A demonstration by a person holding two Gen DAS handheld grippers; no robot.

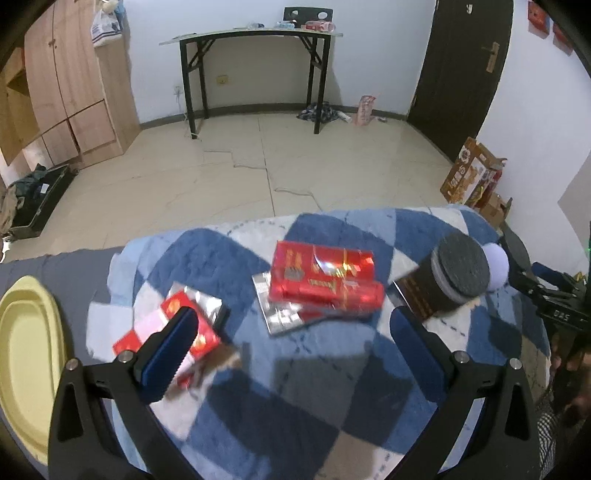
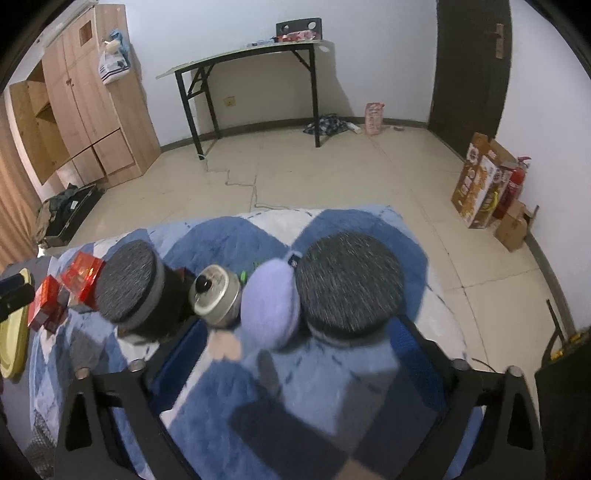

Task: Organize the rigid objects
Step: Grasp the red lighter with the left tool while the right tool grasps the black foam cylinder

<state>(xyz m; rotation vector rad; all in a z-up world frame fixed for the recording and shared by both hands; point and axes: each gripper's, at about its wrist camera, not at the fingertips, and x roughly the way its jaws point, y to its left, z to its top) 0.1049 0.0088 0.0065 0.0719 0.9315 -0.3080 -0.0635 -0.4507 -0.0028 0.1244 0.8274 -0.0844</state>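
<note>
While both tools hang with jaws apart and empty over the blue checked blanket [image 1: 229,258], the red boxes [image 1: 321,282] lie mid-blanket; the left tool [image 1: 291,332] sits just beside them, probably to pick one, and the right tool [image 2: 295,350] faces the dark-lidded canister [image 2: 349,286] (its neighbour, the lilac pouch [image 2: 267,302], looks soft).

A plain room with pale white walls [image 1: 388,66] and a glossy cream tiled floor [image 1: 229,177]. Against the far wall stands a narrow folding table [image 1: 255,35] on black legs. A light wooden wardrobe [image 1: 70,88] fills the left corner. A dark brown door [image 1: 465,74] is on the right, with cardboard boxes [image 2: 480,181] and a red fire extinguisher [image 2: 511,188] beside the wall. Lighting is dim and even.
</note>
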